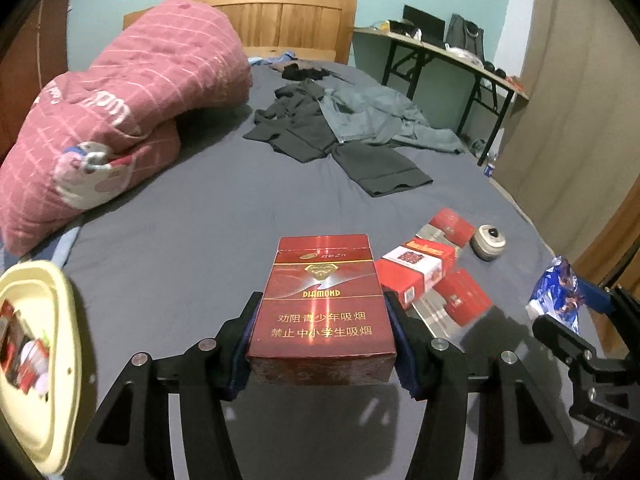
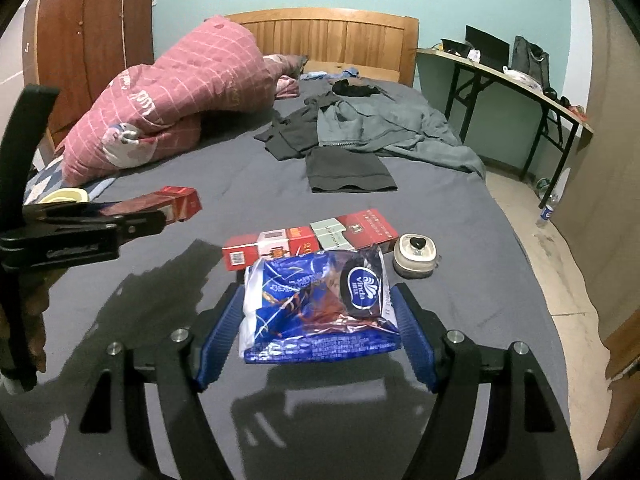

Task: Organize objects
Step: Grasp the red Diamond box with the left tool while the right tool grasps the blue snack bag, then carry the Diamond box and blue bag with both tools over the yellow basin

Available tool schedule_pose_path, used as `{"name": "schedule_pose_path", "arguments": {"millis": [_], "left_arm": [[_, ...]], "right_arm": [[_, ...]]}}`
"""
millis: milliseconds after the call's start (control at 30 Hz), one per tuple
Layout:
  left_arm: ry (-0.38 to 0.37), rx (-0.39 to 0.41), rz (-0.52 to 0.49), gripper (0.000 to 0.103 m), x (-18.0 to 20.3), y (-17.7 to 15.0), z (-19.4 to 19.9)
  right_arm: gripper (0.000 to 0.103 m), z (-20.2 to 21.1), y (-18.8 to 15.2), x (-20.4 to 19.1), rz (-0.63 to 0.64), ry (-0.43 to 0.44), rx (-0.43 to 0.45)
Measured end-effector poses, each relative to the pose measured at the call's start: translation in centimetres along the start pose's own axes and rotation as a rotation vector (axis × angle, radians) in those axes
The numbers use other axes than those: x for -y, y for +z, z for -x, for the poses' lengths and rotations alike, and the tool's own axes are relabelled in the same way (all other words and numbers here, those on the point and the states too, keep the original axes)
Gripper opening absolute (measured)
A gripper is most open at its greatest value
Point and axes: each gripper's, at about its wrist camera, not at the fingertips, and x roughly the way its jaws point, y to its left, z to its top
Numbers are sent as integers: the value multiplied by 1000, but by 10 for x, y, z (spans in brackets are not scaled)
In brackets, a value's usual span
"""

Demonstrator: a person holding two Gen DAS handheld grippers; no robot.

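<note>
My left gripper is shut on a red Diamond cigarette pack, held flat above the grey bedsheet. From the right wrist view this left gripper and its red pack show at the left. My right gripper is shut on a crumpled blue Vinda tissue packet, lifted off the bed; the same blue packet appears at the right of the left wrist view. Several red cigarette packs and a small round cream jar lie on the sheet ahead. A cream container holding small items sits at the left.
A pink quilt is piled at the left of the bed, and grey clothes lie spread near the wooden headboard. A folding desk stands to the right, a wardrobe at the left, a bottle on the floor.
</note>
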Motion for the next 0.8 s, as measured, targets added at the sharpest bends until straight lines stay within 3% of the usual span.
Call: {"name": "schedule_pose_path", "arguments": {"millis": [200, 500, 800], "left_arm": [[13, 11, -1, 57, -7, -21, 49], [10, 71, 10, 57, -11, -21, 116], [23, 74, 14, 57, -19, -27, 132]], "right_arm": [[74, 31, 0, -9, -17, -1, 17], [74, 72, 20, -24, 24, -23, 62], [74, 80, 21, -37, 25, 2, 74]]}}
